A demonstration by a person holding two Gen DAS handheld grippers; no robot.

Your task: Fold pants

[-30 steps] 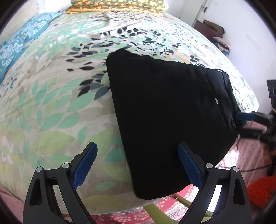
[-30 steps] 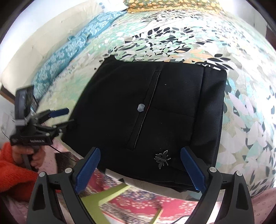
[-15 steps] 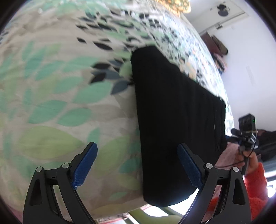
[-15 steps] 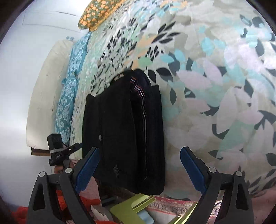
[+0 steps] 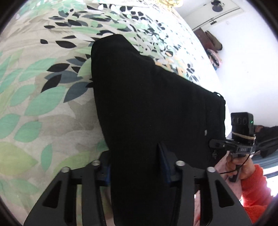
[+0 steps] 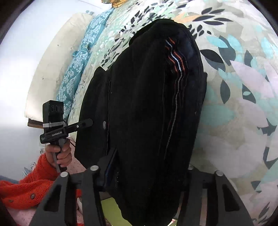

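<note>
The folded black fabric pants (image 5: 149,111) lay on the leaf-patterned bedsheet (image 5: 34,107), near edge hanging over the bedside. The left gripper (image 5: 135,166) and right gripper (image 6: 149,173) each had jaws clamped on that edge at opposite ends, both reaching in level from the bedside.

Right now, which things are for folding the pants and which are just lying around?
For the job:
- black pants
- left gripper, shut on the pants' near edge
- right gripper, shut on the pants too

Just lying about:
- leafy bedspread under the pants
- blue patterned pillow
- orange flowered pillow at the far end
- clothes pile by the wall
</note>
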